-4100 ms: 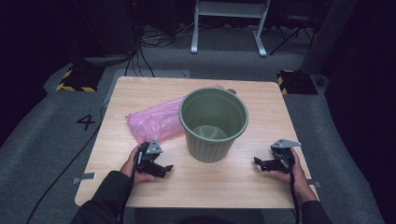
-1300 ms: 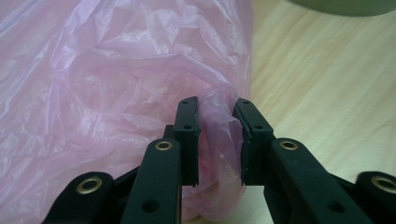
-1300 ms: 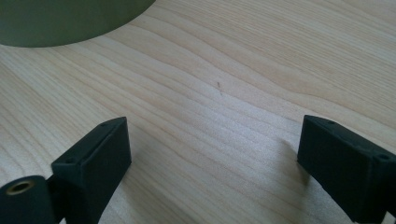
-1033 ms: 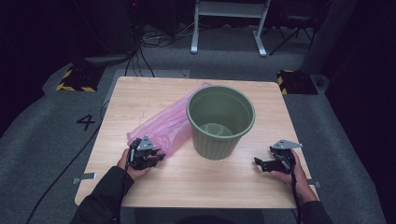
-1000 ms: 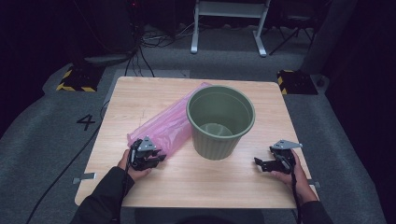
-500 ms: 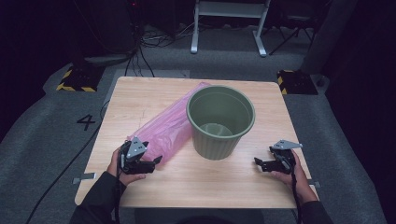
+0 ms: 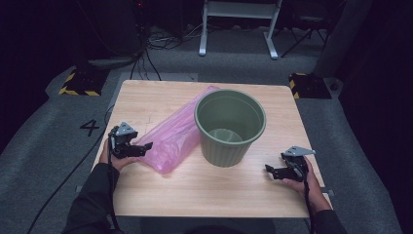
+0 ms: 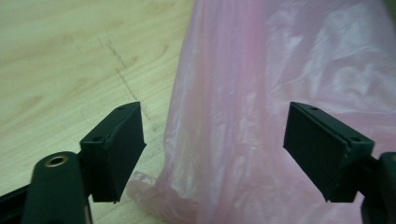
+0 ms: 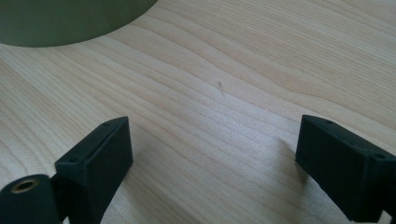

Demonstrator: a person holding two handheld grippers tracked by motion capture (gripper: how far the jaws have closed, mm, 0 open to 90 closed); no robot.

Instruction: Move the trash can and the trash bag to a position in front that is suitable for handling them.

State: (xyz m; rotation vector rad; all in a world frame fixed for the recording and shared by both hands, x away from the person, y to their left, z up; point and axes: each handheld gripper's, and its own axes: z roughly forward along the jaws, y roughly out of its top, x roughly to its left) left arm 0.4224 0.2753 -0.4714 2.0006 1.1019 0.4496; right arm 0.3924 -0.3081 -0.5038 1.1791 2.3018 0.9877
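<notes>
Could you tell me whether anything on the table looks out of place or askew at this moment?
Only the pink plastic bag stands out: it lies crumpled and slanted on the wooden table, its far end against the upright green bin rather than lining it. The left gripper has just been opening, and the bag's near end lies loose between its jaws. Nothing looks spilled or damaged.

numeral "4" (image 7: 90, 127) — on grey floor (image 7: 44, 146)

The right gripper (image 9: 212, 172) has its two black jaws wide apart, with nothing between them. Under them lies the light wooden table (image 9: 243, 84). At the top left corner, the lower part of a green bucket (image 9: 60, 21) stands on the wood.
</notes>
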